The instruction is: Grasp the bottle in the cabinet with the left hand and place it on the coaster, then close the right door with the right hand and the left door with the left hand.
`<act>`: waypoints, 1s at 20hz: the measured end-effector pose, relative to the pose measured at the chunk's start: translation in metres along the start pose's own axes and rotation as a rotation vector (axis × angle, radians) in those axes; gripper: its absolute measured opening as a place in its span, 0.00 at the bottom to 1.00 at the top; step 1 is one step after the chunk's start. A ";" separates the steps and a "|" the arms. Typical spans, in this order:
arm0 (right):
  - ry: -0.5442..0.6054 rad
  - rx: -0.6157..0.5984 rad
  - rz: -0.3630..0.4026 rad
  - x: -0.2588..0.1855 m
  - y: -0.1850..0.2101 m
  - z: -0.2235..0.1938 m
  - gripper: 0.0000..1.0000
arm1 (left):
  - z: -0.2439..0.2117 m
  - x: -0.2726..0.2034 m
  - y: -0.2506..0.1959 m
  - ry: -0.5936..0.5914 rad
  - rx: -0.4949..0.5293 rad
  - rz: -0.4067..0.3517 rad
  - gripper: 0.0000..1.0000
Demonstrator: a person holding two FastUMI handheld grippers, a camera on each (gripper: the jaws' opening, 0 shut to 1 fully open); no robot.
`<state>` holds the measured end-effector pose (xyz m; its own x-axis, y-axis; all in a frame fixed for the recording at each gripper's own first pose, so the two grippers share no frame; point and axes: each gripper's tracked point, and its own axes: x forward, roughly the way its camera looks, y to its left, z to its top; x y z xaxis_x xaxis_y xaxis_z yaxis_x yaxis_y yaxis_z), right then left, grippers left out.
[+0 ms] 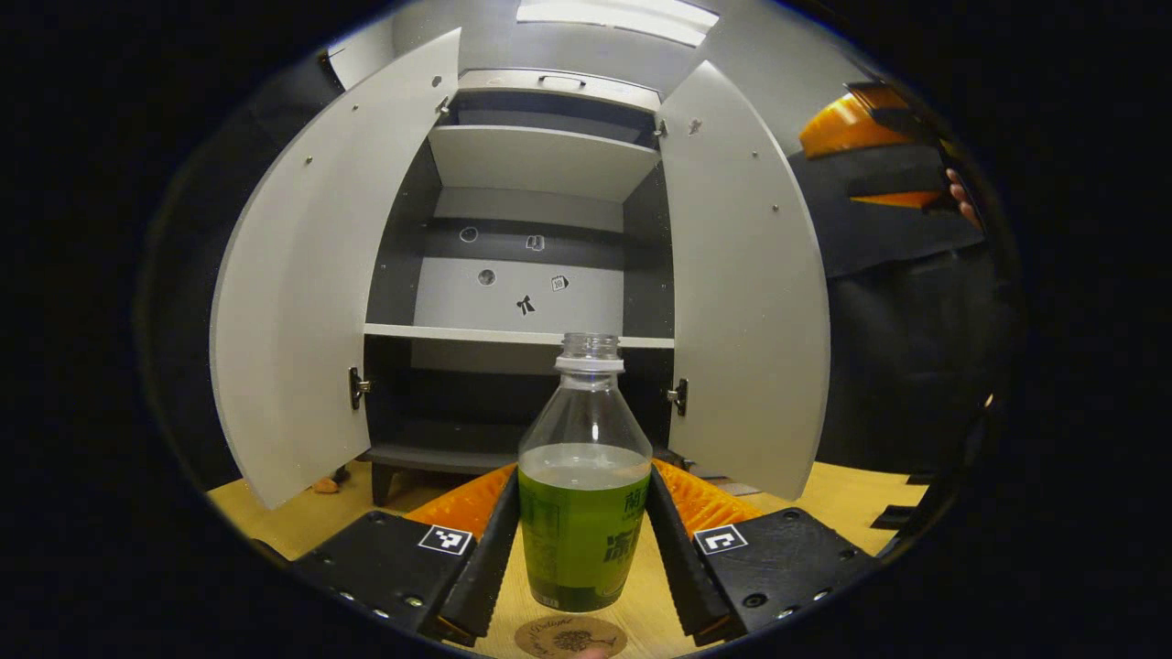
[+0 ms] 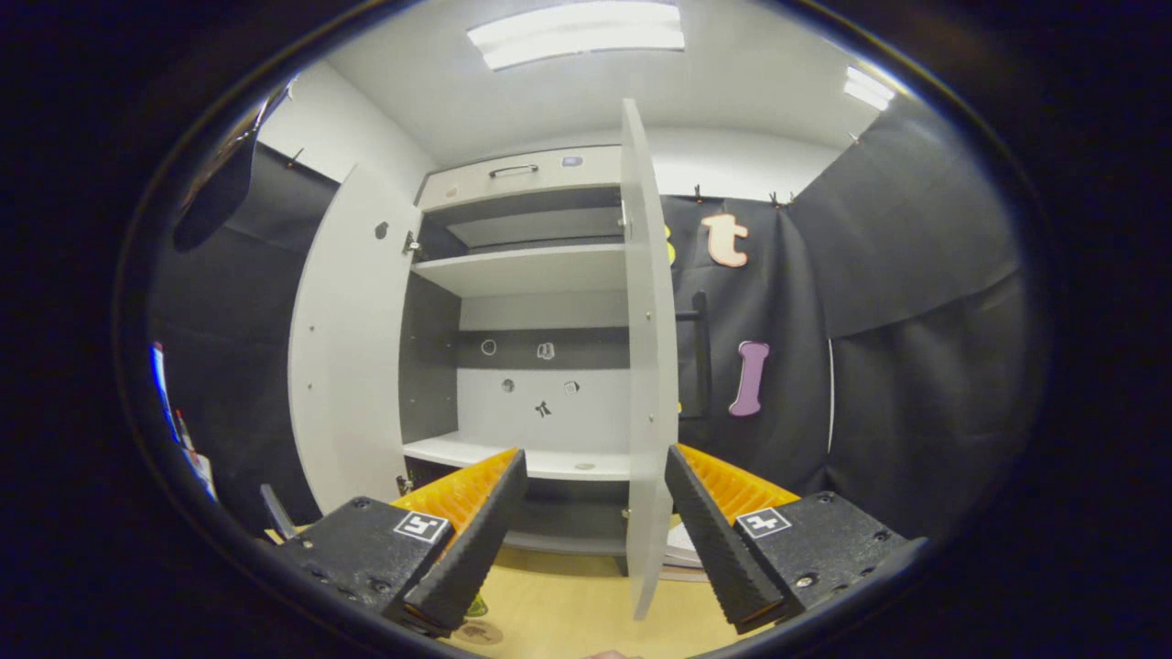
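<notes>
The cabinet (image 1: pixel 540 275) stands with both doors wide open, its shelves bare. Out in front, over the table (image 1: pixel 824 499), the left gripper (image 1: pixel 583 558) pinches the bottle (image 1: pixel 584 513) upright just above the coaster (image 1: pixel 568 636) — placing is the step in hand. Next: lower, release. The right gripper (image 2: pixel 595 540) is spread, near the right door (image 2: pixel 648 366) edge.

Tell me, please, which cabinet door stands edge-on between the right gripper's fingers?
The right door: its thin edge points between the right gripper fingers, while the left door shows its broad face.
</notes>
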<state>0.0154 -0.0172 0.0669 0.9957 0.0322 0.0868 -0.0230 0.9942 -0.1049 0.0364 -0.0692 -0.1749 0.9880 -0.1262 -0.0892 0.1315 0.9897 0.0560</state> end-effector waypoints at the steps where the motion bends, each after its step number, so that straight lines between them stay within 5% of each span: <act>1: 0.005 -0.001 -0.004 -0.001 -0.001 -0.002 0.99 | -0.013 -0.004 -0.003 0.007 -0.003 0.005 0.73; 10: 0.046 -0.022 -0.032 -0.004 -0.003 -0.008 0.99 | -0.065 -0.017 0.002 0.069 -0.068 0.092 0.73; 20: 0.081 -0.024 -0.012 -0.001 0.004 -0.022 0.99 | -0.080 -0.027 -0.004 0.121 -0.058 0.043 0.82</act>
<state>0.0164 -0.0152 0.0450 0.9999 0.0111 0.0074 -0.0101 0.9917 -0.1281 0.0023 -0.0640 -0.2523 0.9750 -0.0784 -0.2077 0.0812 0.9967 0.0050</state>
